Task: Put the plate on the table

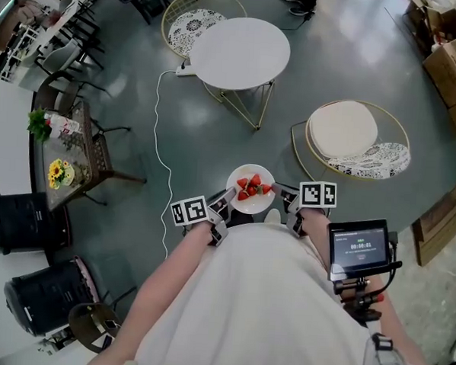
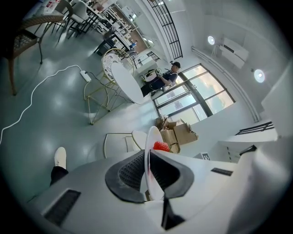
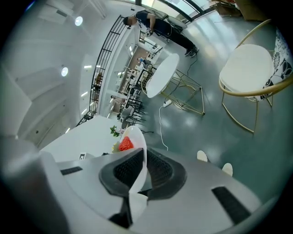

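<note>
Near the body, left tongs and right tongs each clamp opposite rims of a small round white plate holding red strawberries, above the floor. Ahead stands the round white surface. Uneven tilt could spill fruit.

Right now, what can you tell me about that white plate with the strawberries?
The plate is round, white and glossy, like ceramic, carrying a few red strawberries. It is held about level above the floor, close to the person's body. The left gripper clamps its rim in its jaws on one side, the right gripper on the opposite side. It rests on nothing.
</note>
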